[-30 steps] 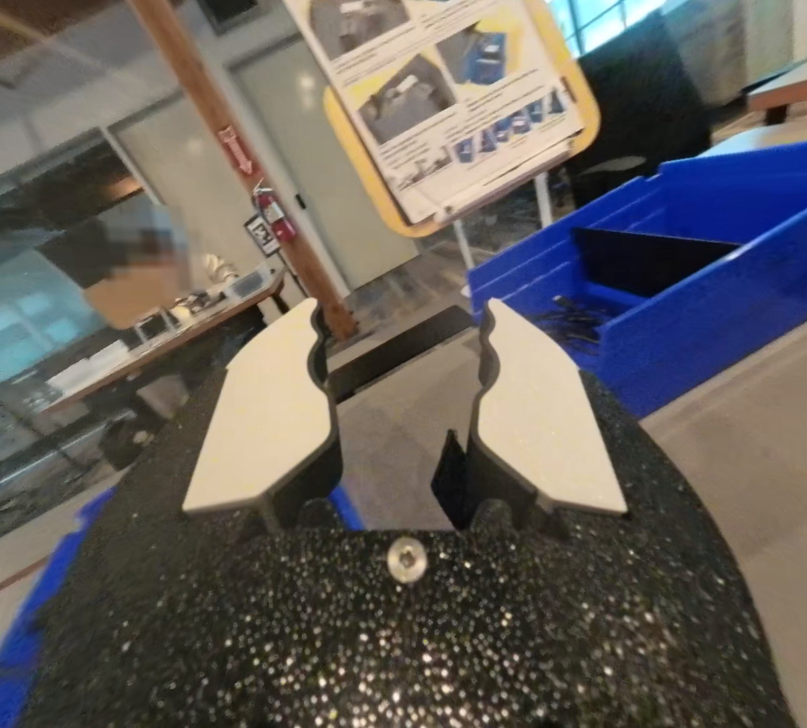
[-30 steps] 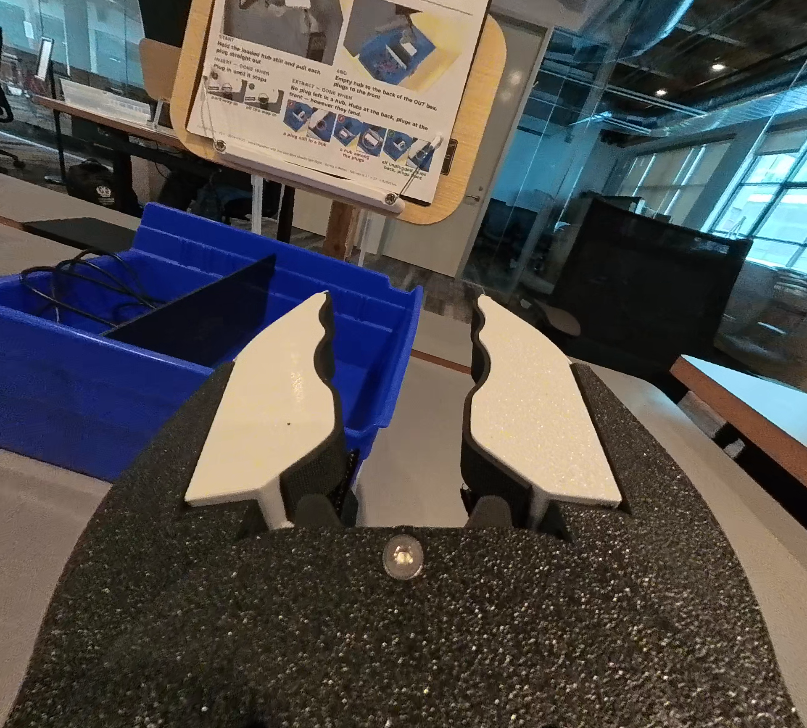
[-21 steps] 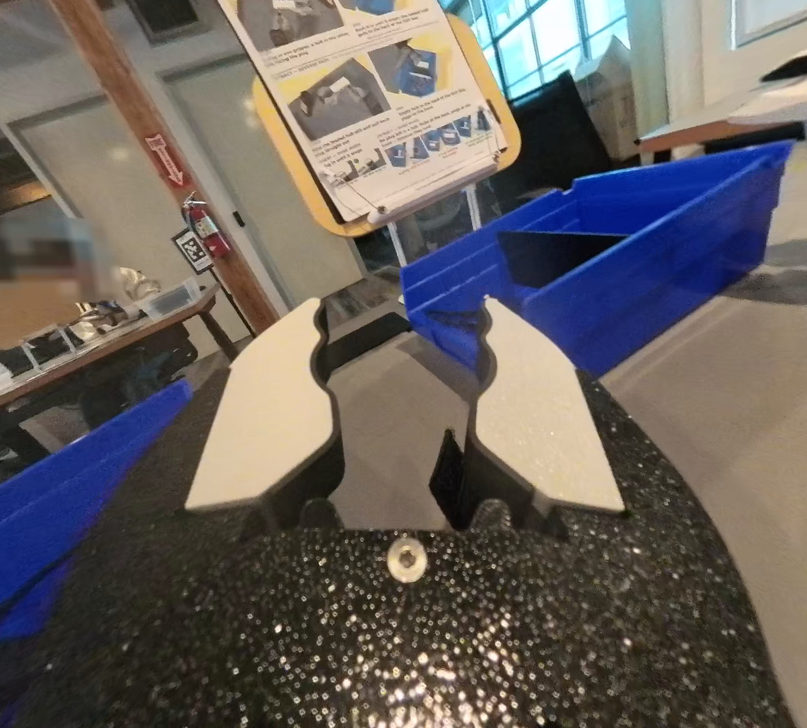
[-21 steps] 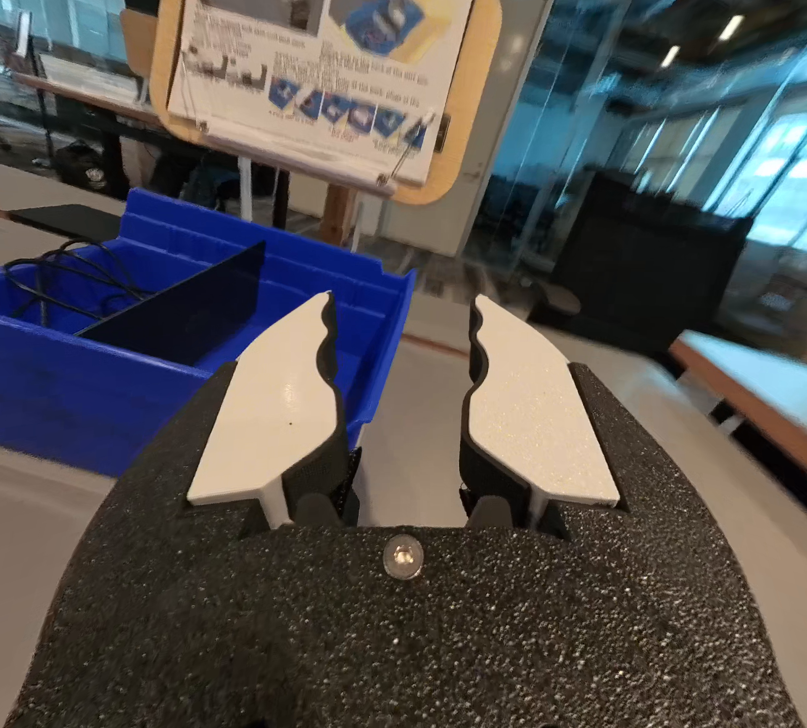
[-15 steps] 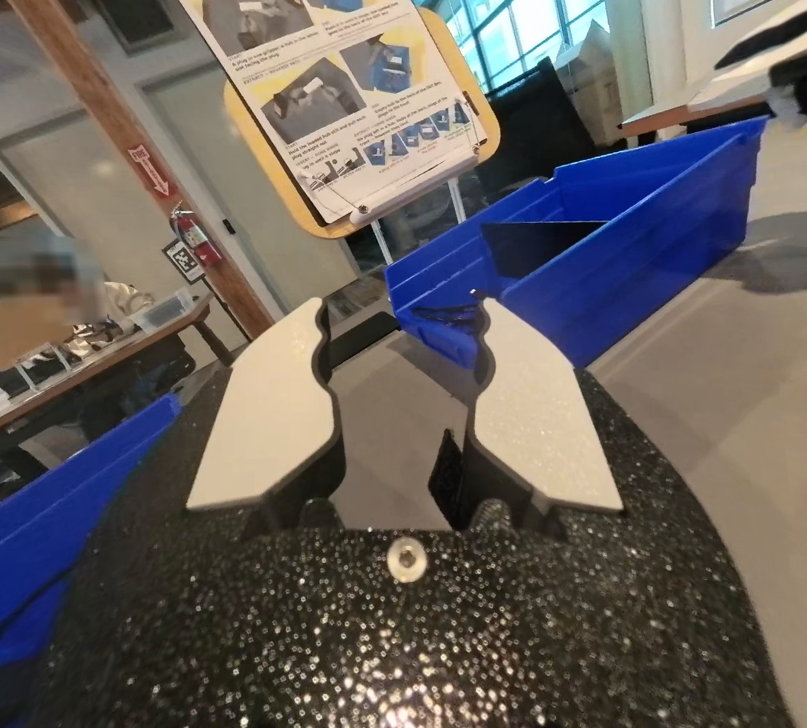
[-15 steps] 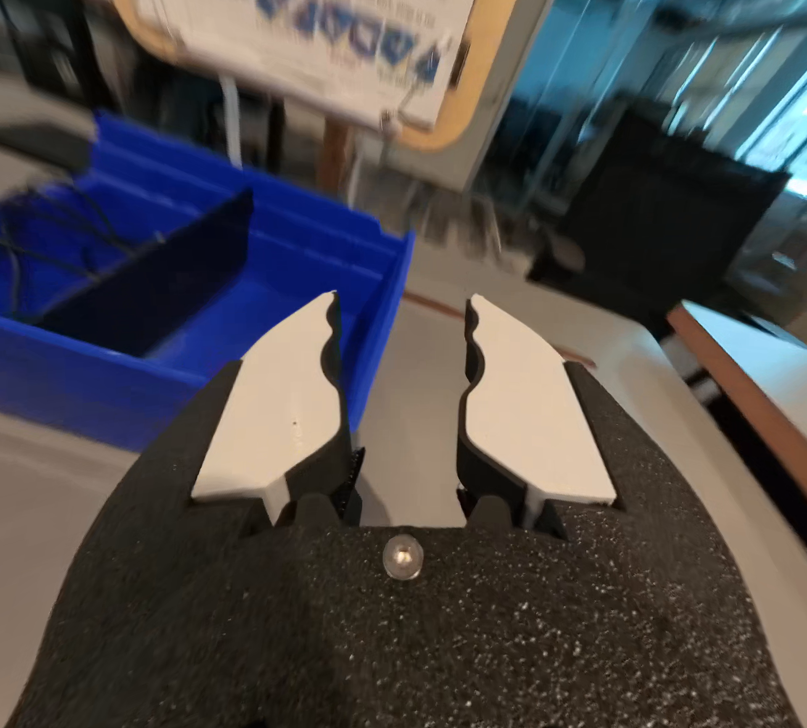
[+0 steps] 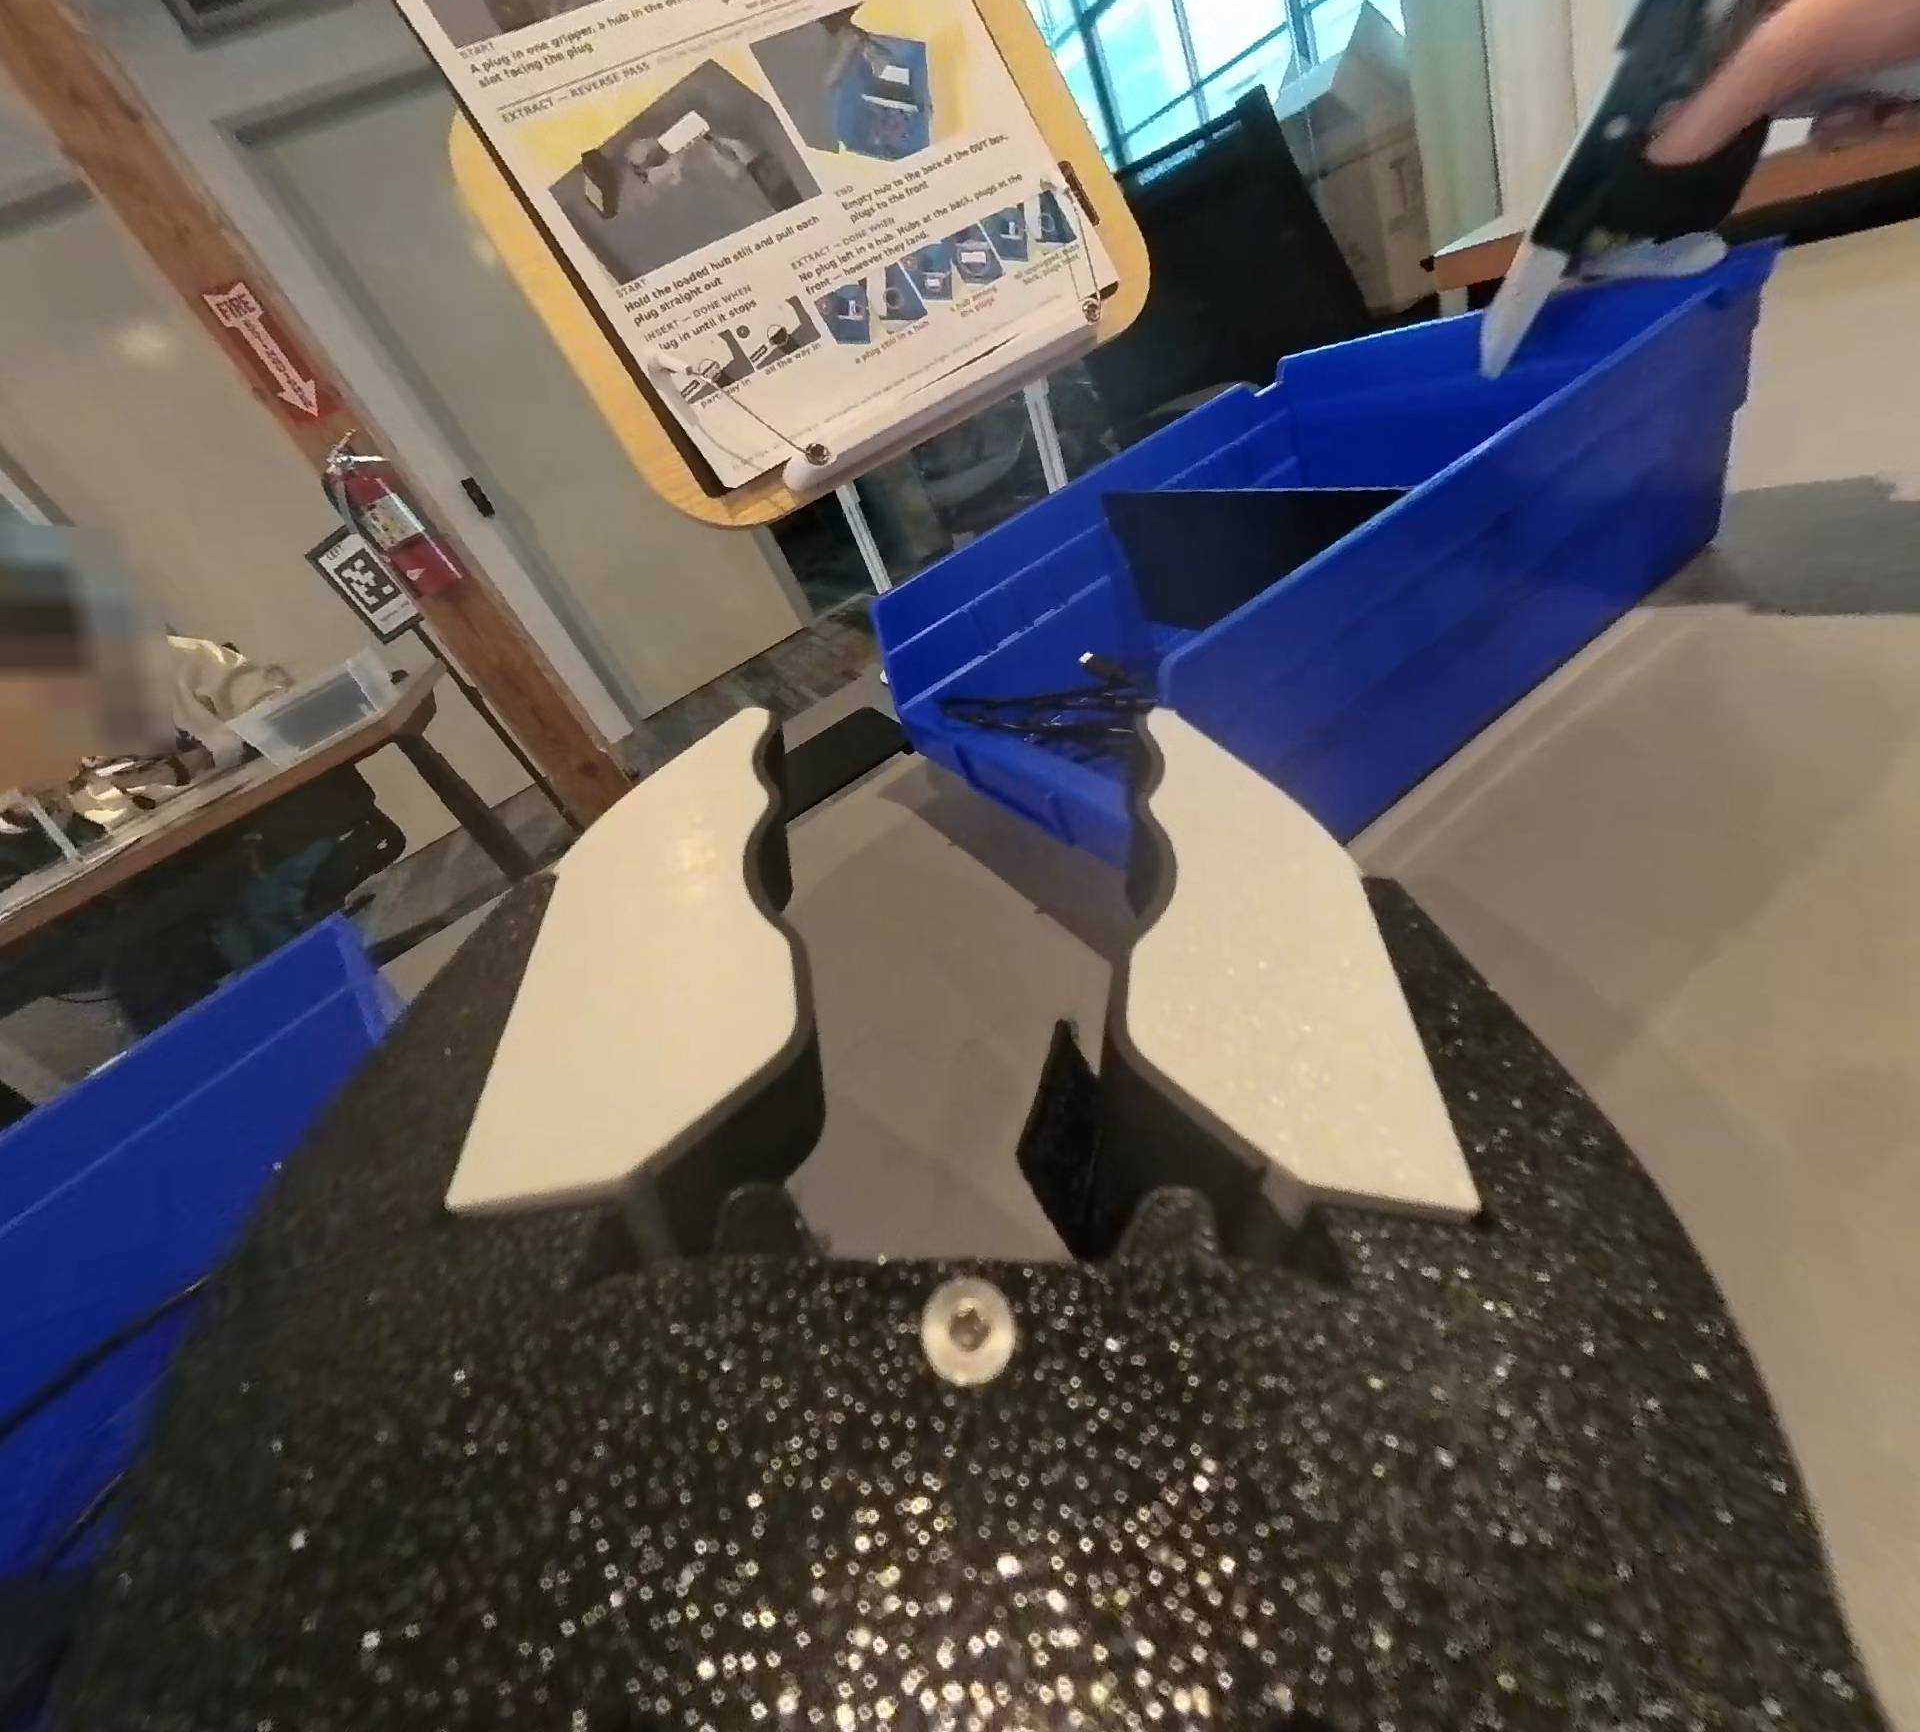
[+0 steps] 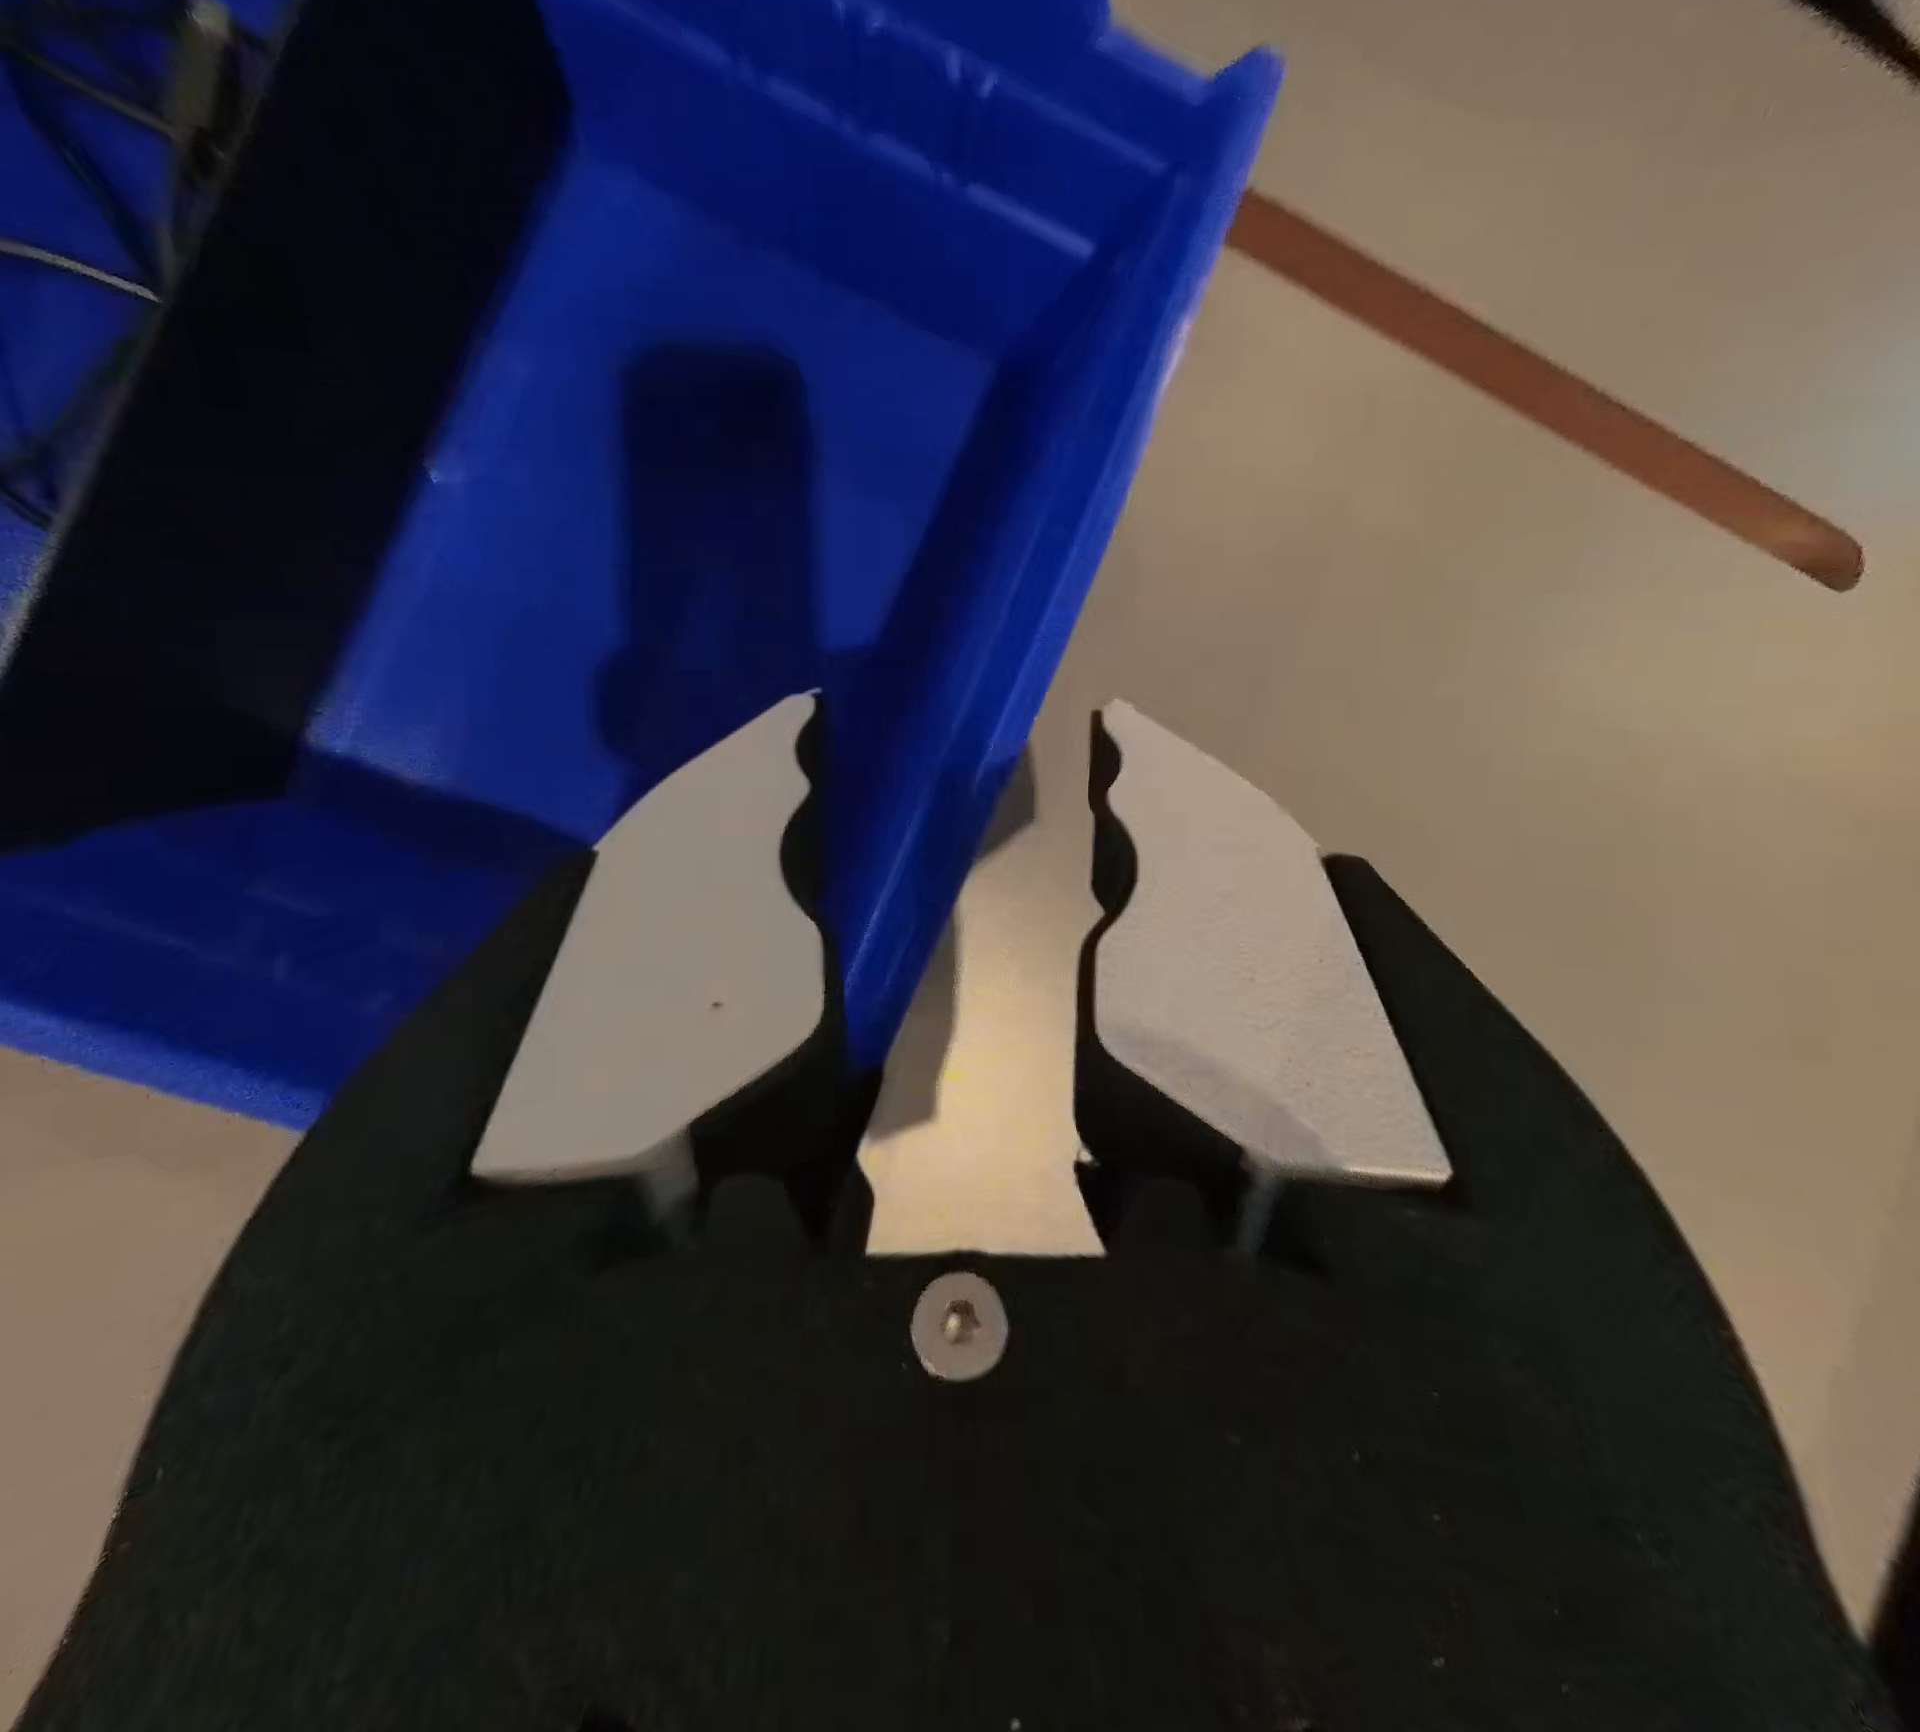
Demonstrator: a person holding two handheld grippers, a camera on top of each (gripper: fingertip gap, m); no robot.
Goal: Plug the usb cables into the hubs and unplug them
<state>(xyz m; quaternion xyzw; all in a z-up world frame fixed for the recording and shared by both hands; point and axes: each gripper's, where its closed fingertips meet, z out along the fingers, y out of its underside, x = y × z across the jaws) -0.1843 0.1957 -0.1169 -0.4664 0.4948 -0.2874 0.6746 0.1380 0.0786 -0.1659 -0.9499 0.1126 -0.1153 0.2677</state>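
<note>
Both pairs of our fingers stand apart with nothing between them: the left gripper (image 7: 961, 809) is level above the grey table (image 7: 1662, 903), the right gripper (image 8: 954, 726) is tipped down over the far end of the blue bin (image 8: 1049, 477).

Only our left wrist view shows the wider room. It takes in the whole bin (image 7: 1403, 633) with its black divider (image 7: 1226, 529), a tangle of thin black usb cables (image 7: 1049, 711) in the near compartment, and the edge of a second blue bin (image 7: 177, 1152) at lower left. It also catches our right gripper (image 7: 1527, 300) from outside, held in a hand (image 7: 1808, 30) above the bin's far rim. Behind stand an instruction poster (image 7: 748, 124) on a rounded wooden board, a red sign on a wooden post (image 7: 260, 352), a fire extinguisher (image 7: 390, 519) and a square black-and-white marker tag (image 7: 364, 586). All of these bear printing, which we leave unquoted.

Our right wrist view looks straight into the bin, which the left cannot. In the compartment right of the divider (image 8: 312, 394) lies a dark oblong shape (image 8: 717, 529), too blurred for us to say whether it is a hub. Thin black cable loops (image 8: 83, 155) show in the other compartment at far left. A brown strip (image 8: 1538, 394) crosses the table beyond the bin. We find no brand name in this view.
</note>
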